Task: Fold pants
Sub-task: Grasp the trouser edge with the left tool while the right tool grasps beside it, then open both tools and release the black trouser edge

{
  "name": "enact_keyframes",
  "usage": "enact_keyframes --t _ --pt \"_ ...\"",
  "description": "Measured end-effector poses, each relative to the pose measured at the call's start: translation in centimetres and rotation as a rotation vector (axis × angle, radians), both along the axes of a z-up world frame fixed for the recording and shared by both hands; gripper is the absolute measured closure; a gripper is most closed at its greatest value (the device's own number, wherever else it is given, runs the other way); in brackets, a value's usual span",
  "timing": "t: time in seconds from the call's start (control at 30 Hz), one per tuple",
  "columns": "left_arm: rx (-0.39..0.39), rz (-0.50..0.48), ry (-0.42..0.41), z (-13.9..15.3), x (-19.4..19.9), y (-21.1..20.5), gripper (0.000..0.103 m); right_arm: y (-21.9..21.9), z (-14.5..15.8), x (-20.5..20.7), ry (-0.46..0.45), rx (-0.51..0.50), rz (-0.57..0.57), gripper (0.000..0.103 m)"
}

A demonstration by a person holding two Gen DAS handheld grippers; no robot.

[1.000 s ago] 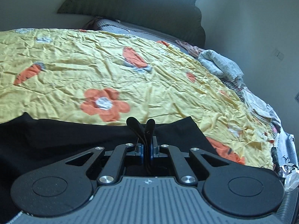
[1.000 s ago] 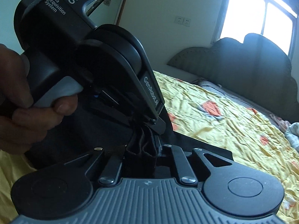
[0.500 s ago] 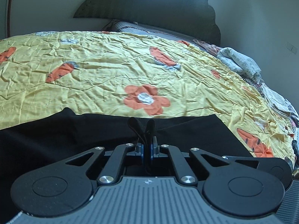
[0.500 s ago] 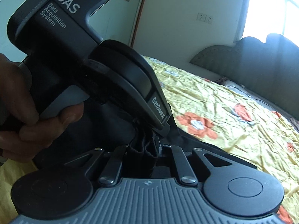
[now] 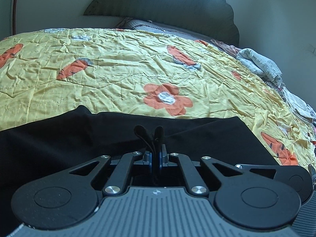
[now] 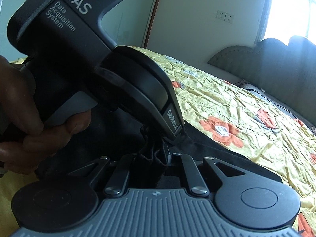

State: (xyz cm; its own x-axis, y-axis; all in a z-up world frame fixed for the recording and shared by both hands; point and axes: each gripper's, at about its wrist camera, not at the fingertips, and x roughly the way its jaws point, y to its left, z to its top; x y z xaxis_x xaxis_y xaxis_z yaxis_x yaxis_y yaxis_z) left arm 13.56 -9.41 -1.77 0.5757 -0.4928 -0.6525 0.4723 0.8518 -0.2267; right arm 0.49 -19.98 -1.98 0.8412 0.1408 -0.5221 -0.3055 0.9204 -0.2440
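Observation:
The black pants (image 5: pixel 79 136) lie spread across the near part of the yellow flowered bedspread (image 5: pixel 122 75). My left gripper (image 5: pixel 156 148) is shut on a thin fold of the black pants just in front of the camera. My right gripper (image 6: pixel 156 154) is shut on a bunched edge of the same pants (image 6: pixel 207 146). The left gripper's body (image 6: pixel 88 59), held in a hand (image 6: pixel 29 114), fills the left of the right wrist view, right beside the right gripper. Part of the right gripper's body shows at the lower right of the left wrist view (image 5: pixel 284 175).
A dark padded headboard (image 5: pixel 167 11) stands at the far end of the bed. Piled clothes and cloths (image 5: pixel 260 65) lie along the bed's right edge. A bright window (image 6: pixel 292 9) and wall sockets (image 6: pixel 225 16) are on the far wall.
Both grippers have moved left and forward over the bed with the pants still held. The flower print has shifted right in both views and the pants cover more of the foreground.

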Motion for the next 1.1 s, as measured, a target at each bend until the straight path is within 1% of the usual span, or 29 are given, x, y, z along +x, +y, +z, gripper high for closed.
enact_keyframes --t 0.1,0.17,0.4,0.47,0.5,0.57,0.67,0.7,0.73,0.8,0.83,0.87,0.97,1.03,1.07,1.1 --pt "0.001 0.0 -0.005 0.1 0.0 0.0 0.097 0.0 0.1 -0.1 0.0 -0.013 0.002 0.091" --pt "0.006 -0.002 -0.011 0.1 -0.1 -0.1 0.097 -0.2 0.2 -0.3 0.01 -0.018 0.009 0.087" --pt "0.006 0.002 -0.005 -0.4 0.2 0.0 0.097 -1.0 0.4 -1.7 0.062 -0.012 0.074 0.085" --pt "0.003 0.002 0.0 -0.5 0.2 0.2 0.097 -1.3 0.5 -1.8 0.093 -0.013 0.102 0.08" --pt "-0.003 0.004 0.003 -0.5 0.3 0.3 0.097 -1.5 0.6 -2.0 0.102 -0.007 0.118 0.079" --pt "-0.017 0.005 0.017 -0.5 0.5 0.6 0.097 -2.3 1.2 -2.4 0.121 0.036 0.155 0.078" --pt "-0.024 0.003 0.026 -0.5 0.6 0.7 0.097 -3.8 2.4 -2.9 0.136 0.139 0.178 0.078" --pt "-0.02 -0.003 0.021 -0.4 0.5 0.6 0.093 -4.6 2.8 -2.8 0.136 0.174 0.17 0.078" --pt "-0.008 0.004 0.013 -0.3 0.5 0.6 0.082 -5.6 3.3 -2.3 0.136 0.214 0.154 0.078" --pt "0.018 0.041 -0.019 0.0 0.6 1.0 0.067 -7.3 3.5 -1.6 0.139 0.305 0.115 0.078" --pt "0.021 0.07 -0.03 0.2 0.7 1.5 0.066 -8.2 3.4 -1.1 0.149 0.34 0.089 0.078" --pt "0.02 0.095 -0.032 0.4 0.9 2.0 0.067 -8.9 3.2 -1.0 0.157 0.351 0.055 0.078" --pt "0.027 0.164 -0.03 1.1 1.4 3.0 0.071 -9.5 2.0 -0.1 0.165 0.301 -0.014 0.078" --pt "0.065 0.171 -0.039 1.5 1.5 2.9 0.068 -9.5 1.0 0.4 0.19 0.28 -0.016 0.078" --pt "0.093 0.161 -0.042 1.4 1.4 2.5 0.064 -9.4 0.6 0.7 0.198 0.27 -0.01 0.078" --pt "0.136 0.149 -0.048 1.1 1.1 1.9 0.063 -9.3 0.5 0.9 0.191 0.256 -0.008 0.078"
